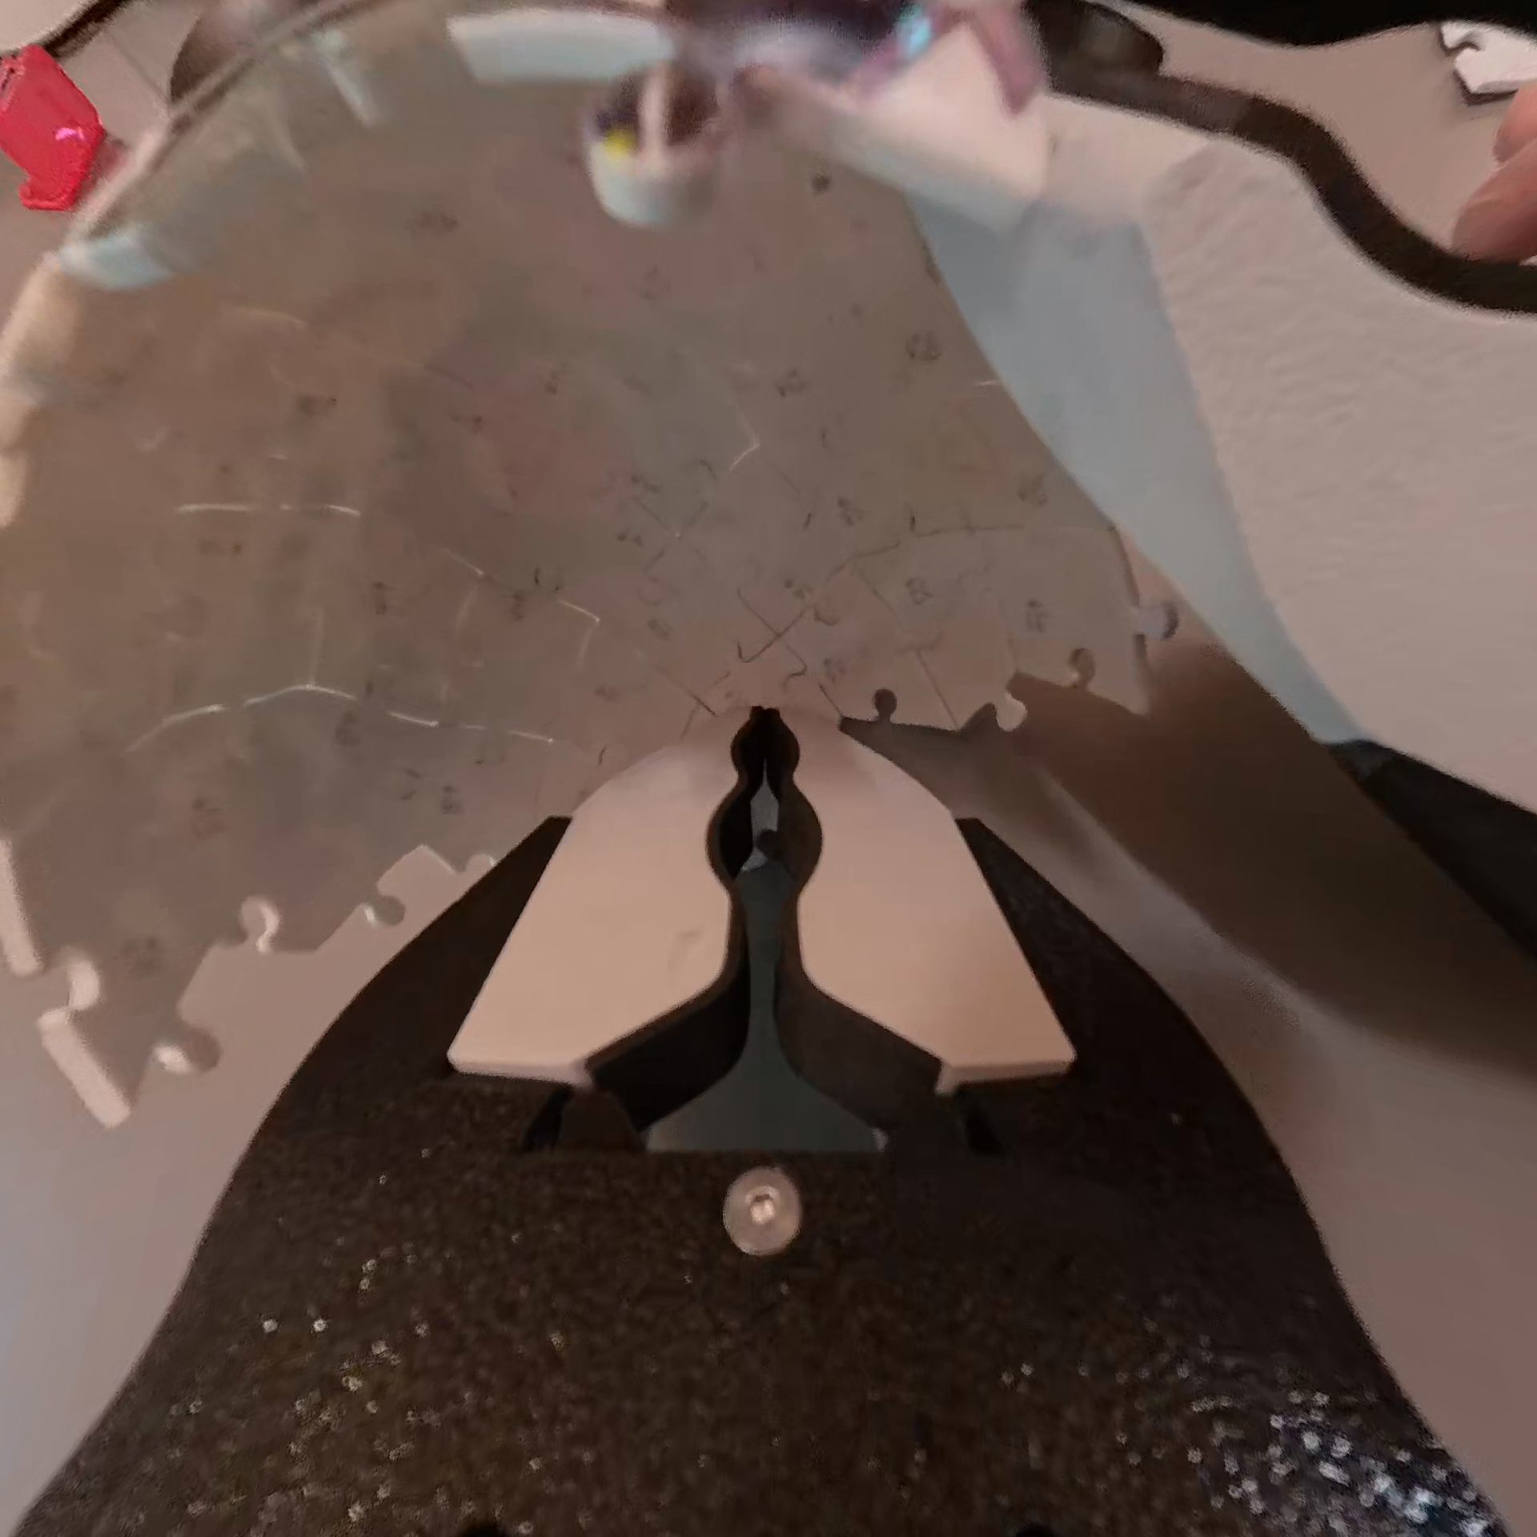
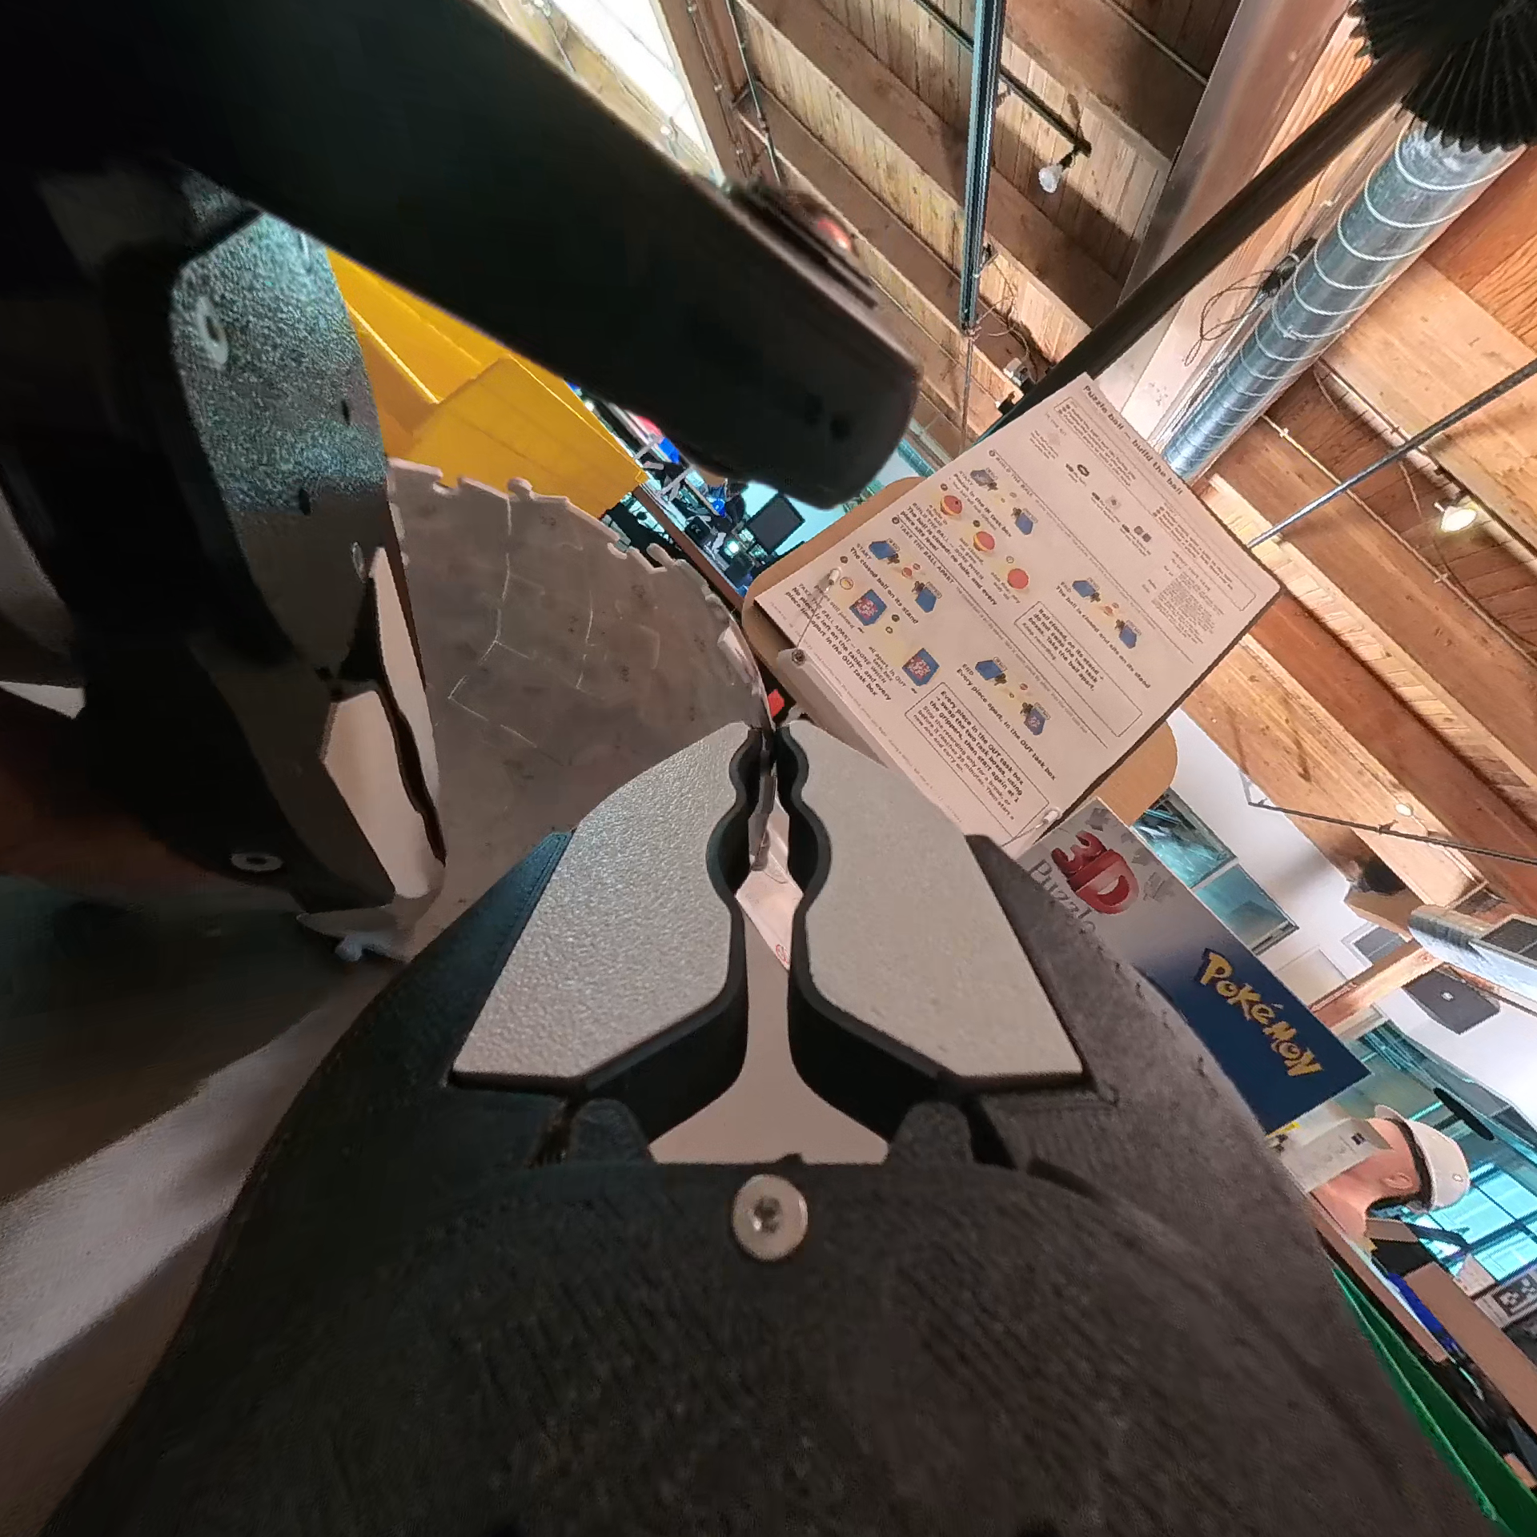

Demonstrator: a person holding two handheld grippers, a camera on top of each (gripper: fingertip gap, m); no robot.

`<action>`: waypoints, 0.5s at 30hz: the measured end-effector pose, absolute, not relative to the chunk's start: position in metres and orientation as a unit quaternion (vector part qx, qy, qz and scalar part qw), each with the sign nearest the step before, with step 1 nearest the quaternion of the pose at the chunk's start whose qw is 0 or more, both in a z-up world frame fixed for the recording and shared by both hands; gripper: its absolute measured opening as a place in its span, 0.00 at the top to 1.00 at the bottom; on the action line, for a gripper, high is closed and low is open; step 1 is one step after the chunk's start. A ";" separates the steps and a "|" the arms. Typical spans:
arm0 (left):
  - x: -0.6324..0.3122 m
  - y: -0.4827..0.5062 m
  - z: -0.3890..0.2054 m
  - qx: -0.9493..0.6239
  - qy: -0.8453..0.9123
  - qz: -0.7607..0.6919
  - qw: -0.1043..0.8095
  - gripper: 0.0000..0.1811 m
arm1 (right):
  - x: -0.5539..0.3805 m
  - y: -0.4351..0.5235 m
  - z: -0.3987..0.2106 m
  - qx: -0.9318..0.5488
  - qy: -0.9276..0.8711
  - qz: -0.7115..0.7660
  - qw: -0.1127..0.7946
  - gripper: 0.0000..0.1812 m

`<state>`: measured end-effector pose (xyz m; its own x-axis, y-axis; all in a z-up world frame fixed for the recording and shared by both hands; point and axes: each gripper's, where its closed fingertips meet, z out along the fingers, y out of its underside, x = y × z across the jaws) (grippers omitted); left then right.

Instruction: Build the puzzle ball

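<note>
The partly built puzzle ball is a curved shell of joined grey-white pieces, seen from its inner side, with a toothed open rim. My left gripper is shut on the shell's near edge and holds it up. In the right wrist view the shell sits left of centre, with the left gripper clamped on its lower edge. My right gripper is shut on a thin puzzle piece, seen edge-on, right at the shell's rim. The left wrist view is blurred.
An instruction sheet on a clipboard and the puzzle box stand behind. A yellow bin lies beyond the shell and a green bin is at lower right. A red object, a loose piece and a hand show. The grippers' ends are close to 11 cm from one another. My left gripper's tips are some 30 cm from the red object.
</note>
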<state>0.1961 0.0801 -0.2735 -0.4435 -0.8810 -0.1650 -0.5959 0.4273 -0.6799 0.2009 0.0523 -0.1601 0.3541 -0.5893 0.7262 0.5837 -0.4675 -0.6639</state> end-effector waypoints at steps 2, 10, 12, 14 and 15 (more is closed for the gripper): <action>0.197 0.080 -0.274 -0.457 0.807 -0.268 0.259 1.00 | 0.202 0.051 -0.161 -0.643 0.008 -0.566 0.517 0.98; 0.196 0.082 -0.273 -0.463 0.801 -0.290 0.243 1.00 | 0.204 0.050 -0.161 -0.643 0.011 -0.567 0.514 0.98; 0.199 0.084 -0.260 -0.476 0.779 -0.324 0.247 1.00 | 0.203 0.051 -0.161 -0.642 0.008 -0.569 0.513 0.98; 0.199 0.088 -0.249 -0.480 0.772 -0.335 0.249 1.00 | 0.202 0.051 -0.161 -0.642 0.006 -0.570 0.512 0.98; 0.198 0.091 -0.247 -0.479 0.776 -0.324 0.251 1.00 | 0.202 0.051 -0.161 -0.643 0.006 -0.570 0.512 0.98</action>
<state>0.1982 0.0911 -0.2474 -0.4144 -0.9066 -0.0802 -0.5810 0.3313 -0.7434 0.2024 0.0510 -0.1609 0.3507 -0.5912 0.7263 0.5753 -0.4760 -0.6652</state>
